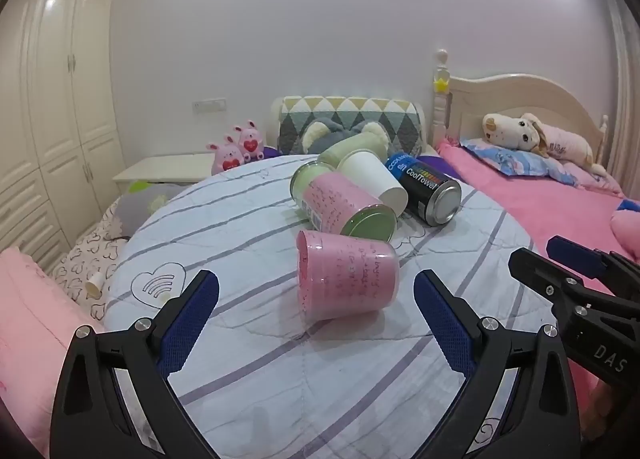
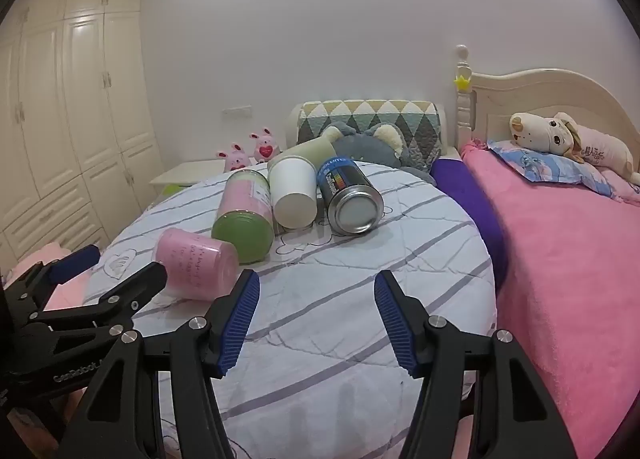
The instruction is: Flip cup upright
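Note:
A pink cup (image 1: 347, 275) with handwriting lies on its side on the round striped cloth-covered table (image 1: 248, 219). It also shows in the right wrist view (image 2: 196, 265). My left gripper (image 1: 316, 299) is open, its blue-padded fingers on either side of the cup and just short of it. My right gripper (image 2: 316, 299) is open and empty over the table to the cup's right; it shows at the right edge of the left wrist view (image 1: 560, 263). The left gripper shows in the right wrist view (image 2: 116, 271) beside the cup.
Behind the pink cup lie a green-and-pink jar (image 1: 340, 203), a white paper cup (image 1: 376, 179), a pale green cup (image 1: 344, 153) and a black CoolTowel can (image 1: 428, 191), all on their sides. A pink bed (image 2: 560, 239) with plush toys is at right; wardrobes (image 1: 52, 99) at left.

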Motion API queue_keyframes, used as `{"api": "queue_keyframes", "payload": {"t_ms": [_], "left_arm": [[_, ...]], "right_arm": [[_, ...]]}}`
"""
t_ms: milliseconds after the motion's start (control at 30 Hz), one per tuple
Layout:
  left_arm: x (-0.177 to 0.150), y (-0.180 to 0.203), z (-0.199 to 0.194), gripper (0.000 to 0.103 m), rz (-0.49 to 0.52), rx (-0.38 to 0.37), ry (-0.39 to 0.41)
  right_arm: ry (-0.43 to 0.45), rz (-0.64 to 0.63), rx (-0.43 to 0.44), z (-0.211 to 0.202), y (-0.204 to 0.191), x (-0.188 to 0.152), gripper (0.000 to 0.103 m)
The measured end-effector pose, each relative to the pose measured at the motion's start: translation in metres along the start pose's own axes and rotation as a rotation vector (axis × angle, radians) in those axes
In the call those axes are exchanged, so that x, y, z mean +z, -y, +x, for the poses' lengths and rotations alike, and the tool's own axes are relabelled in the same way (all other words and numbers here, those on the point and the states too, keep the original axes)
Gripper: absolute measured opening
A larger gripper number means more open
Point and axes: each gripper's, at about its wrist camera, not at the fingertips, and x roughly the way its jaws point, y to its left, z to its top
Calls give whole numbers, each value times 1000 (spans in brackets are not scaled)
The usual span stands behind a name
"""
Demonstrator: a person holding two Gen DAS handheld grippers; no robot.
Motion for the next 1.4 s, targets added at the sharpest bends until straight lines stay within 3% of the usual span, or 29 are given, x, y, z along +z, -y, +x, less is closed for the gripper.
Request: {"api": "queue_keyframes", "payload": {"t_ms": [233, 1400], "left_arm": [[8, -5, 3, 99, -6, -7, -42], [12, 1, -4, 99, 9, -18, -44]], "right_arm": [[16, -5, -3, -1, 3, 1, 62], [-10, -28, -18, -5, 2, 3, 62]]}}
